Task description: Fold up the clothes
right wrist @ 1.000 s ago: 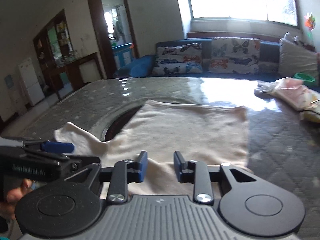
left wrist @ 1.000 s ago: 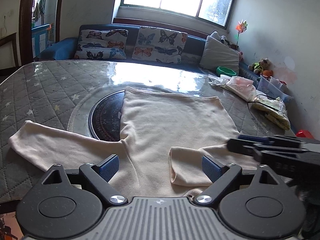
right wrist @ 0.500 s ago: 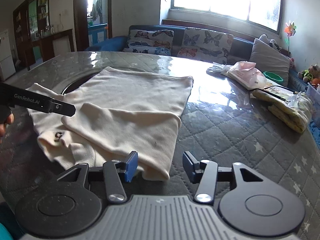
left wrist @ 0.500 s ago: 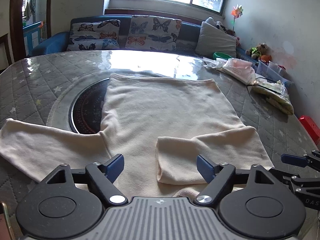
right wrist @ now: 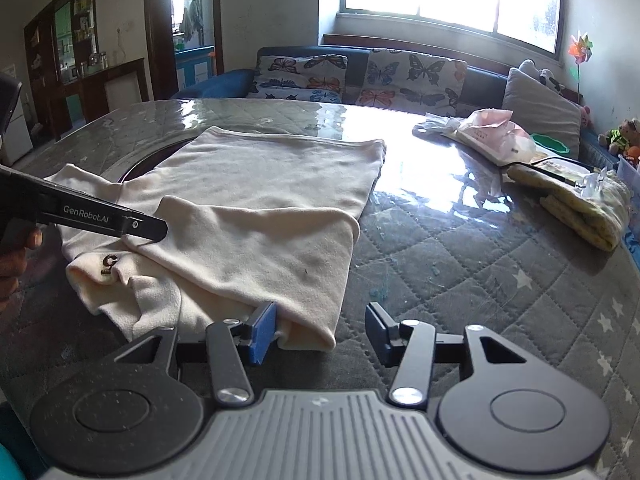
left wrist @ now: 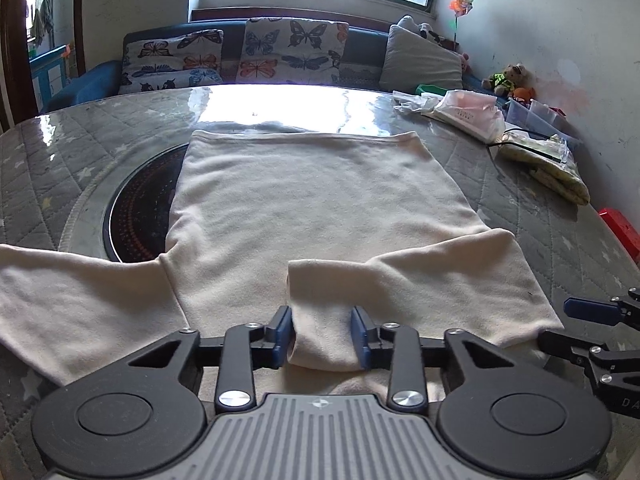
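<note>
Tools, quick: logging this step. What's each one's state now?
Left tool: closed on the folded sleeve cuff of the cream sweatshirt.
Right tool: open, empty.

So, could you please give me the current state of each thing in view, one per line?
Cream sweater: lying flat on the table, right sleeve folded across the body, left sleeve spread out.
Folded sleeve cuff: between the left gripper's pads.
Left gripper: closing around the cuff; a firm grip cannot be confirmed.
Right gripper: open, beside the sweater's folded edge.
Table: quilted cover under glossy plastic.
</note>
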